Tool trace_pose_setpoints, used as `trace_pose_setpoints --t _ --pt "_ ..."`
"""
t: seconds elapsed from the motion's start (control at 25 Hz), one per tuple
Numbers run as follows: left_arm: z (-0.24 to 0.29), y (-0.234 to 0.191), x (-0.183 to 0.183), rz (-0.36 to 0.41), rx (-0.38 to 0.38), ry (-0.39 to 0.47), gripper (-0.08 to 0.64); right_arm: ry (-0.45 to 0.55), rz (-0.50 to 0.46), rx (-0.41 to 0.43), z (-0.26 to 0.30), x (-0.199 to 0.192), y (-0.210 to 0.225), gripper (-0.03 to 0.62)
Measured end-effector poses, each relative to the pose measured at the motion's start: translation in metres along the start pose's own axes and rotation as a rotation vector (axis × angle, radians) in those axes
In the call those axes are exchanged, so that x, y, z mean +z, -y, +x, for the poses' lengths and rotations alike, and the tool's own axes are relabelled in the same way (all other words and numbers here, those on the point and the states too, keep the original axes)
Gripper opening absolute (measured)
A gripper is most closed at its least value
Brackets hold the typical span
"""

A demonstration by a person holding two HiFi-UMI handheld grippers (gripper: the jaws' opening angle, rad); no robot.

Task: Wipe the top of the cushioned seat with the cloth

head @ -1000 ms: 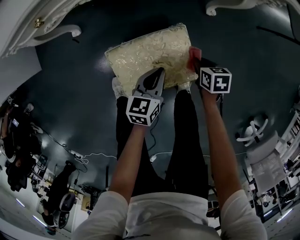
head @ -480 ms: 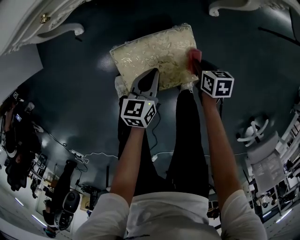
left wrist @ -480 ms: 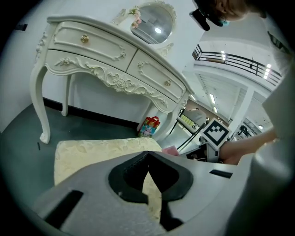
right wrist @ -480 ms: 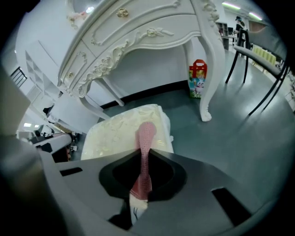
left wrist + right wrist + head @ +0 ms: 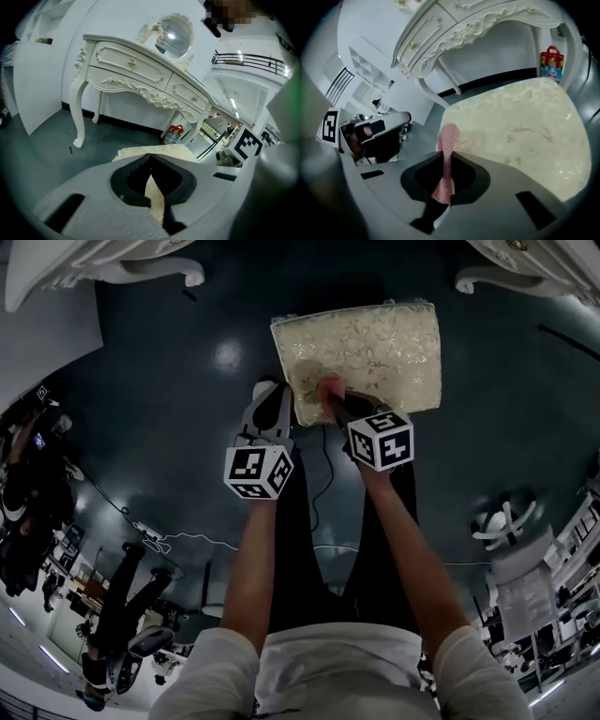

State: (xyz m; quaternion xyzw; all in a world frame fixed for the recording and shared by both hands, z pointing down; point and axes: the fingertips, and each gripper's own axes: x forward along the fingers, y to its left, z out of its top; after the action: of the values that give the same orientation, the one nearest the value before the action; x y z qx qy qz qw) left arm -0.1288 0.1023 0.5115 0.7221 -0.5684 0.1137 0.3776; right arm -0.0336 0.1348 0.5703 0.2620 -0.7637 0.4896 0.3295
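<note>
Pinching pink cloth (image 5: pixel 449 137), right claw (image 5: pixel 330 399) at cushioned seat (image 5: pixel 380 343), near-left corner, left claw (image 5: pixel 267 397) seemingly closed, off edge.

The cushioned seat (image 5: pixel 375 343) is cream with a pale floral pattern. The cloth (image 5: pixel 328 386) at its edge is pink, and the floor (image 5: pixel 169 381) around it is dark grey.

A white carved dressing table (image 5: pixel 140 79) with gilt-knobbed drawers and curved legs stood on the dark glossy floor (image 5: pixel 42 145), carrying a round mirror (image 5: pixel 174 35) in an ornate white frame, with a flat white panel (image 5: pixel 37 79) leaning just beside its left end. A bright red printed gift bag (image 5: pixel 174 134) sat on the floor under the table near the wall. In the head view a thin pale cable (image 5: pixel 187 540) trailed across the floor, bystanders (image 5: pixel 28 484) stood at the left edge, and a white swivel chair (image 5: pixel 511 521) stood well apart at the right.
</note>
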Motion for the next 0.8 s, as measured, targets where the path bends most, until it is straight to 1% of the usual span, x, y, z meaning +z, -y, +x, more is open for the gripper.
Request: trace_pose_setpoints --t 0.2,0.32,0.44,0.52,0.64,0.8 --pt "-0.018 -0.023 -0.002 -0.007 0.019 0.005 0.011 -0.073 -0.035 0.03 0.046 -0.022 -0.044 0.032" --pt "-0.025 -0.035 -0.002 -0.019 0.026 0.013 0.011 -0.126 -0.071 0.012 0.07 -0.032 -0.057 0.032" --pt "-0.028 -0.04 -0.005 -0.025 0.026 0.016 0.011 -0.165 -0.093 -0.023 0.081 -0.039 -0.056 0.032" --pt "-0.029 -0.041 -0.008 -0.028 0.026 0.017 0.011 -0.175 -0.101 -0.028 0.082 -0.039 -0.054 0.032" --pt "-0.026 -0.038 -0.012 -0.03 0.021 0.016 0.011 -0.168 -0.118 -0.022 0.079 -0.035 -0.052 0.031" --pt "-0.019 -0.025 -0.02 -0.028 0.005 0.006 0.011 -0.146 -0.104 -0.012 0.066 -0.033 -0.044 0.031"
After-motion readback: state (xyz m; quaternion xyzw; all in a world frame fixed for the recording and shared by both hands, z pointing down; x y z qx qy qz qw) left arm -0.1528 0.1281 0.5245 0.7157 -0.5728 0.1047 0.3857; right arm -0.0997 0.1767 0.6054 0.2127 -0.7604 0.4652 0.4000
